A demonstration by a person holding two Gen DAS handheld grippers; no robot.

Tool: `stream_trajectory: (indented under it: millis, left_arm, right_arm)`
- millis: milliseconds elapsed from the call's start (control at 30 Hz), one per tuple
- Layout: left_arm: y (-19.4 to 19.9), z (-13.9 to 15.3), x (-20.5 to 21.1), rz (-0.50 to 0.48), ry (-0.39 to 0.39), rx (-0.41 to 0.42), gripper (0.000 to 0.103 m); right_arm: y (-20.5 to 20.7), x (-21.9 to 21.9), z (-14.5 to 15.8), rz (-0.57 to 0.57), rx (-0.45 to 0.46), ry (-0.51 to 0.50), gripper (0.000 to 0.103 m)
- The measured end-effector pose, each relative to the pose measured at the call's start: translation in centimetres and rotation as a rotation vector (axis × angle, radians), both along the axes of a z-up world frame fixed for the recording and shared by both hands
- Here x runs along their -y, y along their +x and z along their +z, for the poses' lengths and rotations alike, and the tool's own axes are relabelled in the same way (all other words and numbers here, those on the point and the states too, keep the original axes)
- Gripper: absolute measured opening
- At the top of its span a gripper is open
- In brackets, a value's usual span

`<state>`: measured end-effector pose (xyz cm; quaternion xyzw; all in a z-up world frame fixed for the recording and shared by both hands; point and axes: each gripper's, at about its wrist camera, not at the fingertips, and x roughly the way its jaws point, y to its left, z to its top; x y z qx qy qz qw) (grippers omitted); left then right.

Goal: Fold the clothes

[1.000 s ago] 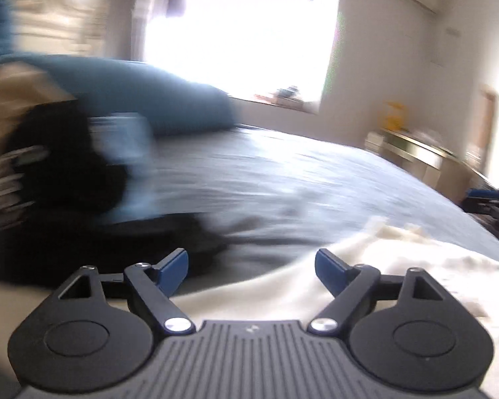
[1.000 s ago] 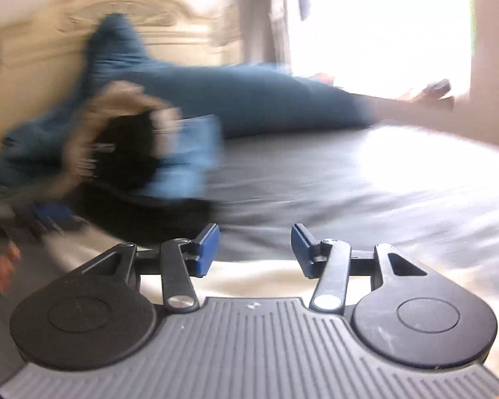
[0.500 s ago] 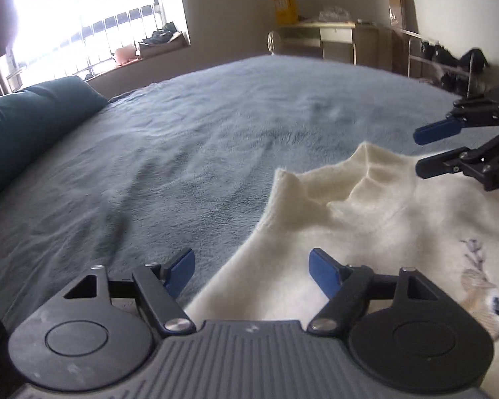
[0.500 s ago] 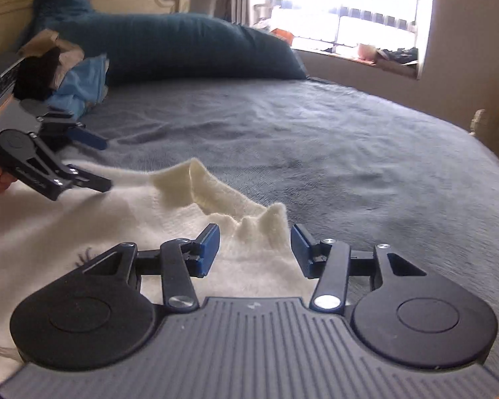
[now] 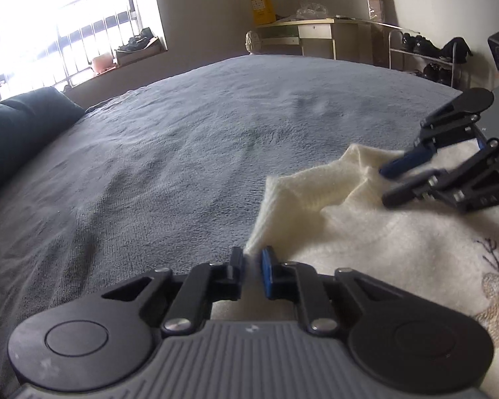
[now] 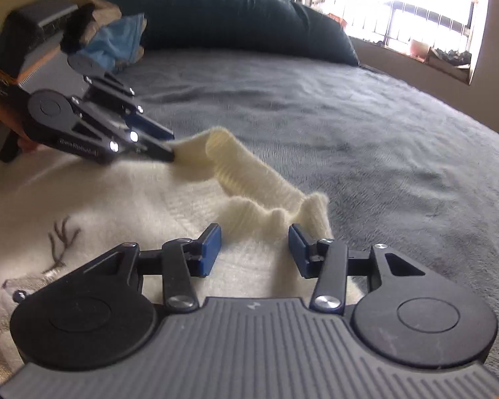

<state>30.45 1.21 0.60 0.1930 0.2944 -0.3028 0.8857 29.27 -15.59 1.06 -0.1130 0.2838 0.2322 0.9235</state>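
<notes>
- Up on the bed (image 5: 189, 153), covered by a grey-blue blanket, a cream sweater (image 5: 392, 252) lay spread flat, its ribbed collar (image 6: 249, 179) rucked up into a wavy ridge at the edge nearest the bare blanket.
- Stitched on the sweater's front was a small deer motif (image 6: 55, 249) with dark antlers.
- The left gripper (image 5: 251, 259) had just been closing, and its fingers (image 5: 267, 264) were pinched together on one end of the collar, a sliver of cream knit caught between the pads.
- From the other camera the same left gripper (image 6: 169, 148) showed its tips meeting on the collar's end, with a hand (image 6: 3, 123) partly visible behind the tool.
- The right gripper (image 6: 254, 244) had also just been closing, yet its fingers (image 6: 211, 249) stood apart, straddling the other end of the collar without pressing on it; the knit sat between them.
- Seen from the left side, the right gripper (image 5: 391, 183) was a little blurred, its tips at the collar's far end.
- A long dark teal pillow (image 6: 236, 20) lay along the head of the bed, with a heap of blue and tan clothes (image 6: 116, 33) beside it.
- Beyond the bed stood a barred window (image 5: 66, 40), a pale desk (image 5: 316, 36) and a shoe rack (image 5: 429, 56).
</notes>
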Motion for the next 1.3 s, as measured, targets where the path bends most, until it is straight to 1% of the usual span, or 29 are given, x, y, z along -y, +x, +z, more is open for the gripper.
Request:
stream_trajectory:
  millis: [33, 100, 167, 233, 300, 367, 400, 467, 533, 567, 600, 633, 667, 700, 733, 767, 800, 867, 900, 933, 1000, 1033, 1067, 1100, 1133, 1167, 1200, 1233, 1300]
  left_arm:
    - [0.0, 0.1, -0.2, 0.004, -0.014, 0.002, 0.009]
    - [-0.1, 0.7, -0.9, 0.018, -0.062, 0.006, 0.008]
    - [0.0, 1.3, -1.5, 0.034, -0.109, 0.008, 0.008]
    - [0.2, 1.7, -1.8, 0.047, -0.135, 0.015, 0.008]
    - [0.5, 2.1, -1.9, 0.058, -0.154, 0.021, 0.008]
    - [1.2, 1.9, -2.2, 0.075, -0.182, 0.008, 0.008]
    - [1.7, 1.5, -2.2, 0.086, -0.183, -0.006, 0.008]
    - [2.5, 0.4, -1.9, 0.099, -0.166, -0.042, 0.008]
    - [3.2, -0.8, -1.5, 0.106, -0.142, -0.076, 0.01]
    - [3.4, -1.1, -1.3, 0.111, -0.132, -0.084, 0.014]
    - [3.5, -0.9, -1.2, 0.119, -0.125, -0.079, 0.025]
    - [3.5, -0.6, -1.1, 0.13, -0.115, -0.072, 0.031]
    - [3.4, -0.3, -1.0, 0.135, -0.106, -0.061, 0.047]
    - [3.1, 0.0, -0.9, 0.133, -0.097, -0.045, 0.062]
    - [2.8, 0.4, -0.8, 0.13, -0.088, -0.028, 0.067]
    - [2.5, 0.7, -0.6, 0.12, -0.081, -0.016, 0.071]
    - [2.2, 0.9, -0.2, 0.096, -0.078, -0.013, 0.071]
    - [2.0, 0.9, 1.0, 0.056, -0.066, -0.029, 0.071]
    - [2.0, 0.8, 1.6, 0.037, -0.058, -0.038, 0.071]
    - [2.0, 0.6, 2.3, 0.025, -0.038, -0.045, 0.071]
    - [2.1, -0.1, 3.5, 0.017, 0.019, -0.045, 0.057]
    - [2.2, -0.4, 3.8, 0.016, 0.033, -0.041, 0.055]
    - [2.1, -0.6, 3.9, 0.02, 0.03, -0.033, 0.043]
    - [2.1, -0.6, 3.7, 0.026, 0.02, -0.031, 0.025]
    - [2.3, -0.4, 3.4, 0.037, 0.0, -0.036, 0.015]
    - [2.6, -0.1, 2.8, 0.052, -0.034, -0.045, 0.007]
    - [2.7, 0.3, 2.0, 0.068, -0.075, -0.053, 0.007]
    - [2.9, 0.6, 1.2, 0.083, -0.113, -0.06, 0.007]
    - [3.4, 0.8, 0.3, 0.1, -0.156, -0.074, 0.007]
  right_arm:
    - [0.1, -0.1, 0.0, -0.006, -0.002, 0.0, 0.003]
    - [-0.3, 0.1, 0.2, -0.018, 0.026, 0.012, 0.004]
    - [-1.0, 0.9, 0.7, -0.038, 0.066, 0.061, 0.003]
    - [-1.7, 1.7, 1.2, -0.059, 0.106, 0.115, 0.003]
    - [-2.0, 2.3, 1.7, -0.072, 0.128, 0.147, 0.003]
    - [-1.9, 2.3, 1.8, -0.084, 0.151, 0.143, 0.003]
    - [-1.7, 2.1, 1.7, -0.091, 0.163, 0.134, 0.003]
    - [-1.1, 1.5, 0.9, -0.099, 0.156, 0.103, 0.003]
    - [-0.2, 0.7, -0.1, -0.107, 0.125, 0.049, 0.003]
    - [0.2, 0.2, -0.7, -0.109, 0.099, 0.013, 0.003]
    - [0.5, -0.1, -0.9, -0.118, 0.083, -0.018, 0.004]
    - [0.8, -0.3, -1.1, -0.129, 0.069, -0.047, 0.007]
    - [0.8, -0.2, -0.9, -0.134, 0.067, -0.04, 0.008]
    - [0.6, 0.8, -0.3, -0.147, 0.071, 0.015, 0.018]
    - [0.2, 2.0, 0.3, -0.163, 0.075, 0.081, 0.03]
    - [-0.1, 3.1, 0.8, -0.178, 0.08, 0.147, 0.036]
    - [-0.5, 4.3, 1.4, -0.193, 0.084, 0.213, 0.047]
    - [-0.3, 6.9, 1.9, -0.24, 0.039, 0.309, 0.049]
    - [-0.1, 7.7, 1.9, -0.256, 0.014, 0.333, 0.049]
    - [0.2, 8.4, 1.7, -0.27, -0.011, 0.353, 0.049]
    - [1.0, 9.5, 1.3, -0.282, -0.07, 0.392, 0.049]
    - [1.5, 9.5, 0.8, -0.271, -0.111, 0.401, 0.048]
    - [1.9, 9.2, 0.3, -0.268, -0.141, 0.384, 0.048]
    - [2.4, 8.8, -0.2, -0.267, -0.168, 0.359, 0.045]
    - [2.6, 8.3, -0.6, -0.262, -0.178, 0.34, 0.033]
    - [2.5, 8.0, -0.7, -0.255, -0.169, 0.338, 0.021]
    - [2.4, 7.7, -0.7, -0.248, -0.156, 0.339, 0.01]
    - [2.2, 7.4, -0.7, -0.24, -0.142, 0.34, 0.009]
    - [1.5, 7.4, 0.1, -0.244, -0.099, 0.36, 0.008]
